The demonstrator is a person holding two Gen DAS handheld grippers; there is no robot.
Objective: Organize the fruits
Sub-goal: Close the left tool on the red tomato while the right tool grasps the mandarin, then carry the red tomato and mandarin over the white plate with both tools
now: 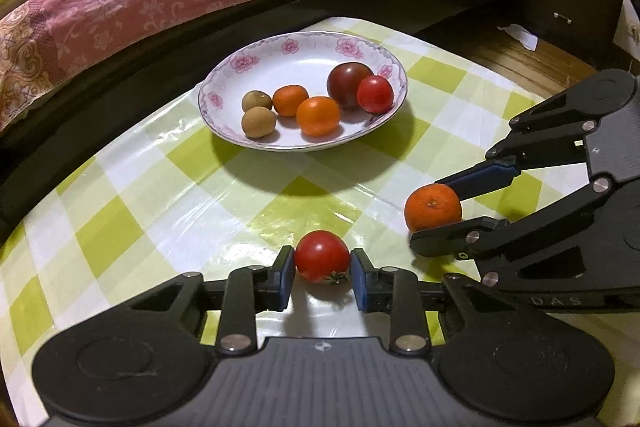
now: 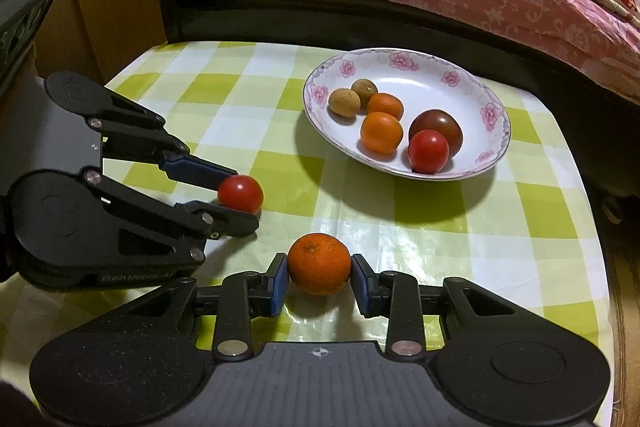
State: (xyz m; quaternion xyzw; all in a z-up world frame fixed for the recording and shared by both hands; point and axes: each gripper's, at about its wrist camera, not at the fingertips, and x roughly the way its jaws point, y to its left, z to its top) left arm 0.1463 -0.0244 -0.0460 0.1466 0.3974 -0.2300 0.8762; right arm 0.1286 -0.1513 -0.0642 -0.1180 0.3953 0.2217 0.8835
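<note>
Lying at lower centre, the tomato (image 1: pixel 322 255) points its green stem down-right toward the camera, pinched between the left gripper (image 1: pixel 322 273) pads. Right of it, the right gripper (image 2: pixel 319 277) clamps the orange (image 2: pixel 319 263); plate (image 1: pixel 240 65) behind.

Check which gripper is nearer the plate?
Roughly equal, can't call it. Left gripper, shut on a tomato, and right gripper, shut on an orange, both sit short of the plate.
</note>
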